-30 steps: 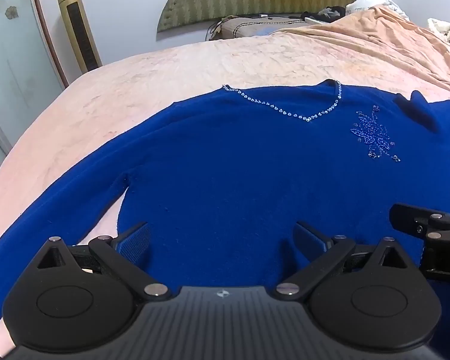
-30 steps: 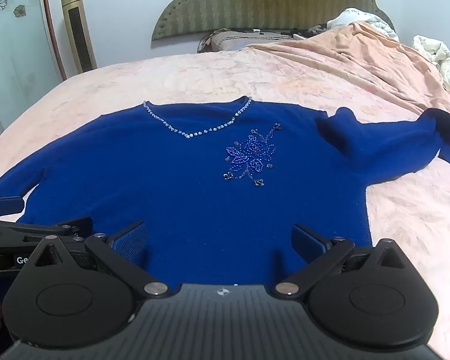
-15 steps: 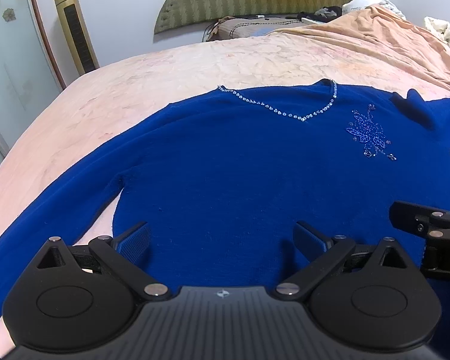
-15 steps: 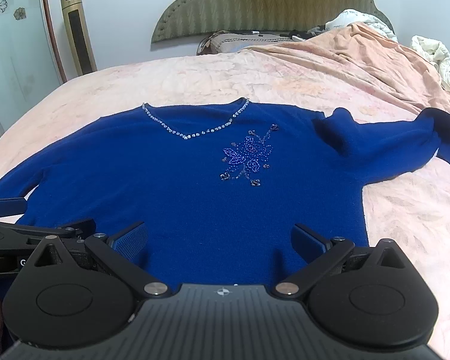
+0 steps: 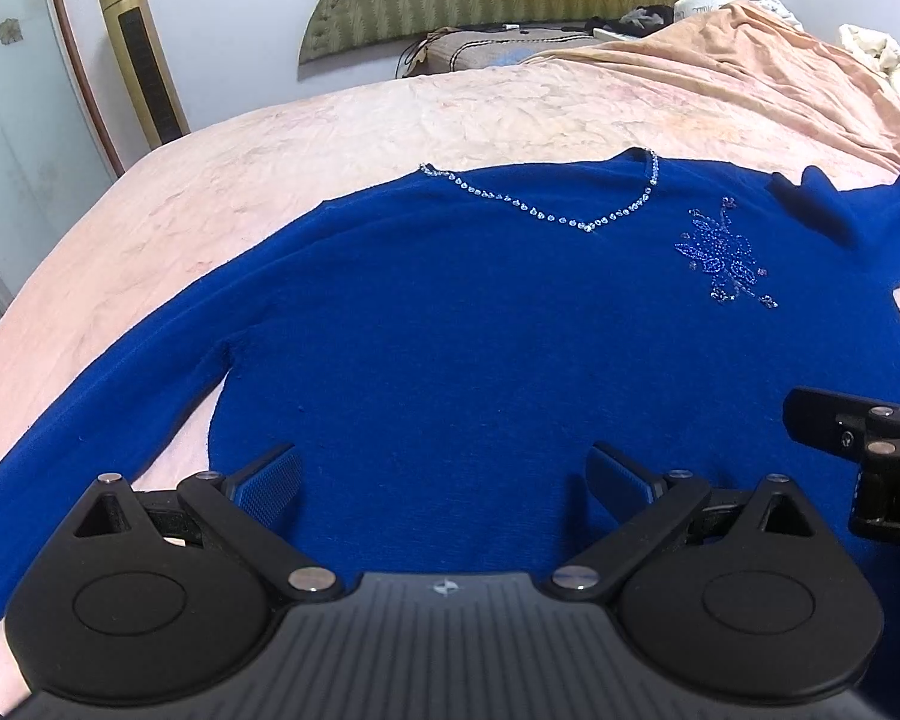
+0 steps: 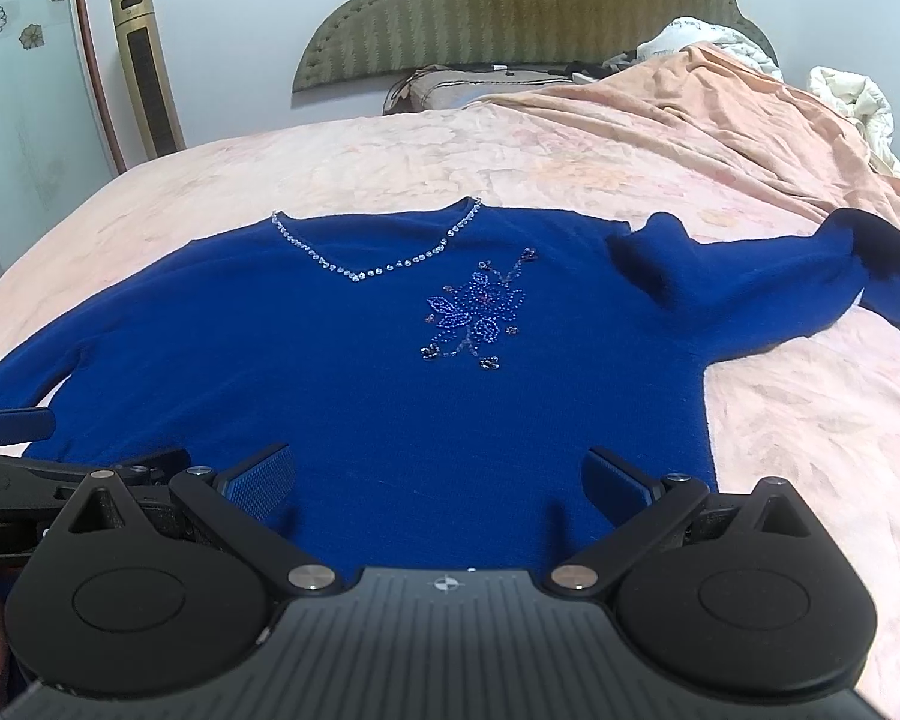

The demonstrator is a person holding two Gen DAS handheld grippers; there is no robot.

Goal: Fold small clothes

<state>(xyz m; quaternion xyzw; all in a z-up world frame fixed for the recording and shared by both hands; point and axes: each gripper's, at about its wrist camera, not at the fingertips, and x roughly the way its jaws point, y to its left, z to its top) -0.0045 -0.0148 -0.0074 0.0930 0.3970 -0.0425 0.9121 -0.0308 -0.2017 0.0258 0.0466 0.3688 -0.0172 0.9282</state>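
While both grippers' jaws gape wide, the blue sweater (image 5: 450,330) lies flat just beyond them.

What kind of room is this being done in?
Most likely a bedroom: the blue sweater lies spread on a bed with a pink bedspread, against a padded green headboard, with a pillow below it.

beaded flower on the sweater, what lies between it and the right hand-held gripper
Only plain blue knit of the sweater: nothing sits between the beaded flower and the open right hand-held gripper, as the right wrist view shows.
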